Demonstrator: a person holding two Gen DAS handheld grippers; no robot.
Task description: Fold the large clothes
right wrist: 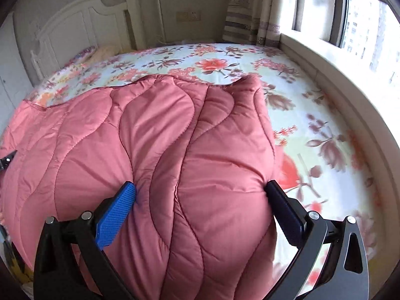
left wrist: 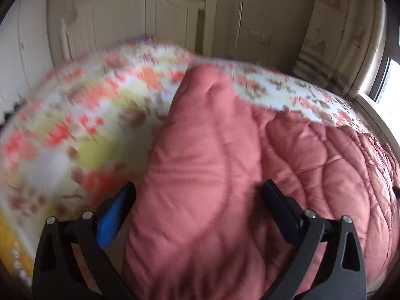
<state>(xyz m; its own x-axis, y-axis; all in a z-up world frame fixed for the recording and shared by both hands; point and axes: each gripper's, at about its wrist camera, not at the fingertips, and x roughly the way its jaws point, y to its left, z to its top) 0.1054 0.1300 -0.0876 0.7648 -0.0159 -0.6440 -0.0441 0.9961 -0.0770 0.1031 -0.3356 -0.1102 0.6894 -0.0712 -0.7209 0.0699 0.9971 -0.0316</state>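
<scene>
Pink quilted comforter [right wrist: 160,150] lying on the floral-sheeted bed [right wrist: 287,80]. Left gripper [left wrist: 198,200] and right gripper [right wrist: 201,195] each pinch a thick fold between wide-set jaws. It looks soft, bulky and slippery; best held by bunched edges.

Floral bedsheet [right wrist: 215,65] – white headboard [right wrist: 82,22] behind, striped curtain [right wrist: 250,10] beside the window [right wrist: 362,17].

The right gripper [right wrist: 200,192] squeezed a fat fold of the pink quilt [right wrist: 140,135] over the flowery bed [right wrist: 295,95].
</scene>
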